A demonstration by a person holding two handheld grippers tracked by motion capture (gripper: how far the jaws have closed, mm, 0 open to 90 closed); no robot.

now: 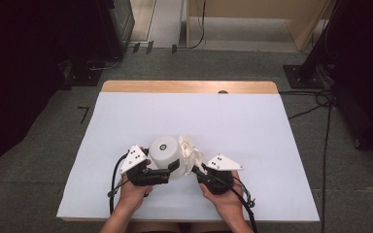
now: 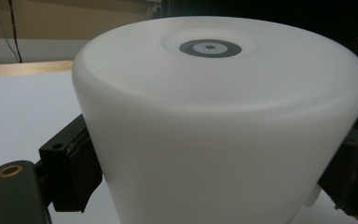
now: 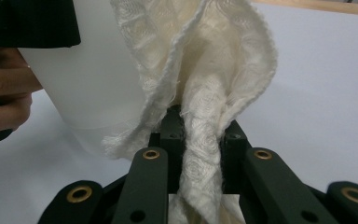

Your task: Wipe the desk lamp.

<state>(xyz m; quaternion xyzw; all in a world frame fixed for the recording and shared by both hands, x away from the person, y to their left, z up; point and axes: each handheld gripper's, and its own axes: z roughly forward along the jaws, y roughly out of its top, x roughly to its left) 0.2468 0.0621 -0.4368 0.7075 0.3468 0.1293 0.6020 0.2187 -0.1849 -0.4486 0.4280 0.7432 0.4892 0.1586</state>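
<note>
Both hand-held grippers worked near the front edge of the white-covered table point(image 1: 252, 126), the left gripper point(image 1: 171, 167) clamped with its jaws on either side of a white, smooth plastic upturned bucket-shaped container point(image 1: 164, 151) bearing a grey ring on its top. Just to that container's right, the right gripper point(image 1: 197, 171) pinched a cream, textured woven cloth point(image 1: 189, 151) tightly between its closed jaws, the fabric fanning upward and resting against the container's side, midway along the table's front edge.
</note>
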